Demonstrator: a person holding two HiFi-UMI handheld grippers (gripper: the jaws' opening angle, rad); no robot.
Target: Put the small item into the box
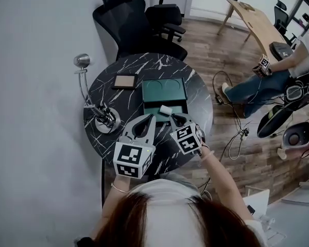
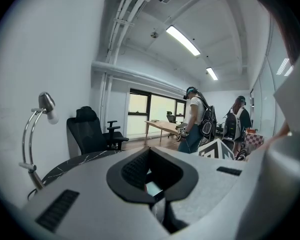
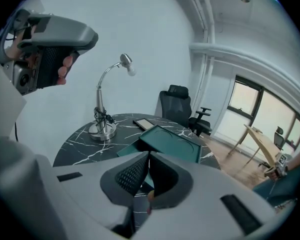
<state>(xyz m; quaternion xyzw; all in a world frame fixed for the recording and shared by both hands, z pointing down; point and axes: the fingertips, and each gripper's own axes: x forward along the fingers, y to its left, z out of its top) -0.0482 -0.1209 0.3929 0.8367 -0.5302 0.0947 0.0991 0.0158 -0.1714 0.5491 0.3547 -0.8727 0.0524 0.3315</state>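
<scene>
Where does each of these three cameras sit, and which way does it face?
Head view: on the person's head, looking steeply down at the round table, green box, left gripper and right gripper; hair and forearms show.
Left gripper view: on the left gripper, facing across the room toward the black chair; its shut jaws show.
Right gripper view: on the right gripper, facing the green box and lamp; its shut jaws show.
Shared: lamp and black chair appear in all three.
</scene>
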